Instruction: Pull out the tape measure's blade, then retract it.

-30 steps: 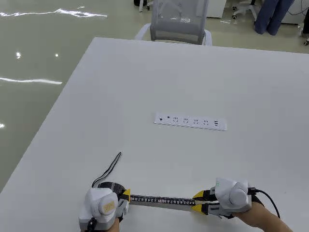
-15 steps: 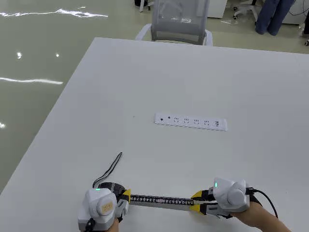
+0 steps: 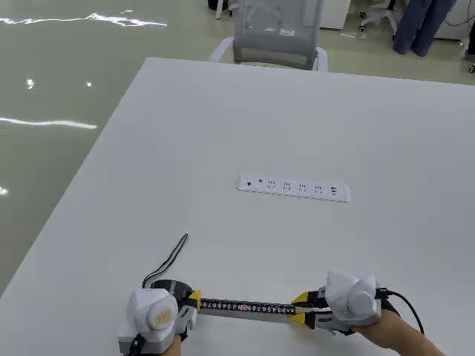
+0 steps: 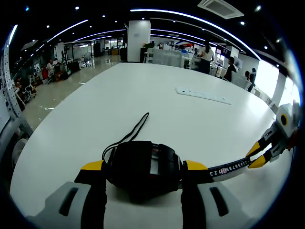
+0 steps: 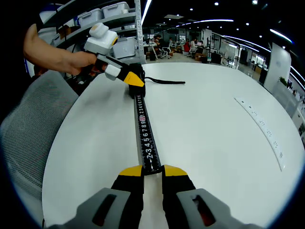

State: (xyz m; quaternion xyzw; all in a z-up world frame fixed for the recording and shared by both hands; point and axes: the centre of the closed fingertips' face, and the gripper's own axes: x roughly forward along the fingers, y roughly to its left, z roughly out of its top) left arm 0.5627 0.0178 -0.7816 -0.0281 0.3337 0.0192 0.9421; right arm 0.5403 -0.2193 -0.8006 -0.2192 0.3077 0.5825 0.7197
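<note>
The black tape measure case [image 4: 143,165] sits on the white table [image 3: 297,126] near its front edge, with my left gripper [image 4: 143,167] shut on its sides. Its wrist strap [image 3: 167,261] trails away across the table. The blade [image 3: 249,307] is drawn out to the right, lying low along the table, with black numbered markings [image 5: 145,138]. My right gripper [image 5: 152,171] is shut on the blade's end. In the head view the left gripper [image 3: 189,304] and right gripper [image 3: 300,310] face each other, the blade stretched between them.
A white power strip [image 3: 294,187] lies mid-table beyond the grippers. A grey mesh chair [image 3: 276,33] stands at the far edge. The table's left edge drops to a shiny floor. A cable runs from the right gripper toward the front right.
The right gripper has shifted slightly left toward the case, so the exposed blade is a little shorter. The left gripper and case stay where they were.
</note>
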